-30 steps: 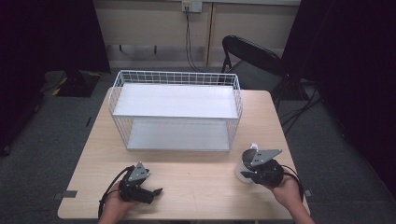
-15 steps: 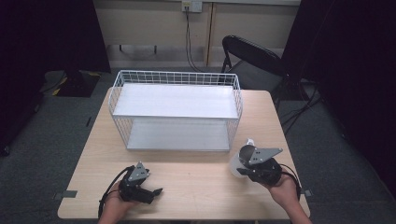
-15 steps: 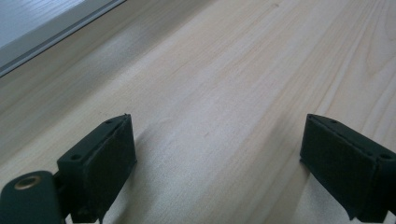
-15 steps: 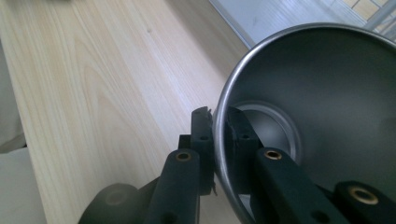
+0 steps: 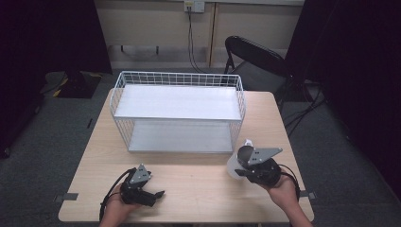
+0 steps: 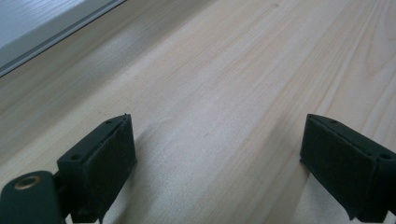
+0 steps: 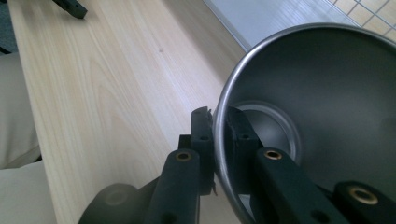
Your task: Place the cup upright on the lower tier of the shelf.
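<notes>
A metal cup is held by its rim over a wooden table, in front of a white wire basket

At the lower left of the high view the left gripper is kept low over the bare wood, its jaws spread wide with nothing between them; the basket is set at centre frame toward the table's far edge; at the lower right the right gripper is clamped on the cup's rim, one jaw inside, one outside, near the basket's right front corner
</notes>
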